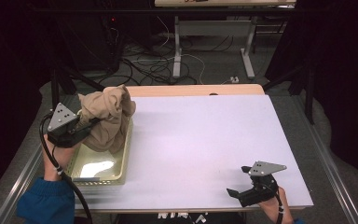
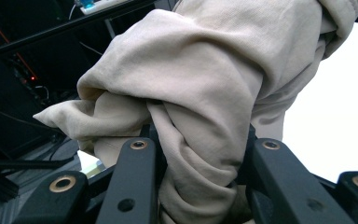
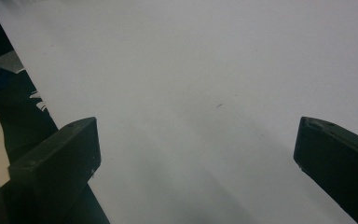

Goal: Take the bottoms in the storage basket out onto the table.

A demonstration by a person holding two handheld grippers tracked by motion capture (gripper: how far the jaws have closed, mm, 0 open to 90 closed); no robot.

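Note:
A beige garment (image 1: 107, 116) hangs bunched above a pale yellow basket (image 1: 127, 154) at the table's left side. My left gripper (image 1: 91, 123) is shut on a thick fold of it; in the left gripper view the cloth (image 2: 200, 107) is pinched between the two black jaws and bulges above them. The garment's lower part droops into the basket. My right gripper (image 1: 235, 192) rests low near the table's front right edge, jaws wide apart, with nothing but bare white tabletop (image 3: 191, 93) between them.
The white table (image 1: 205, 140) spans the middle, with a wooden strip (image 1: 191, 89) along its far edge. Beyond it, cables and a desk frame (image 1: 177, 51) stand on the floor. Metal rails (image 1: 331, 163) run along both table sides.

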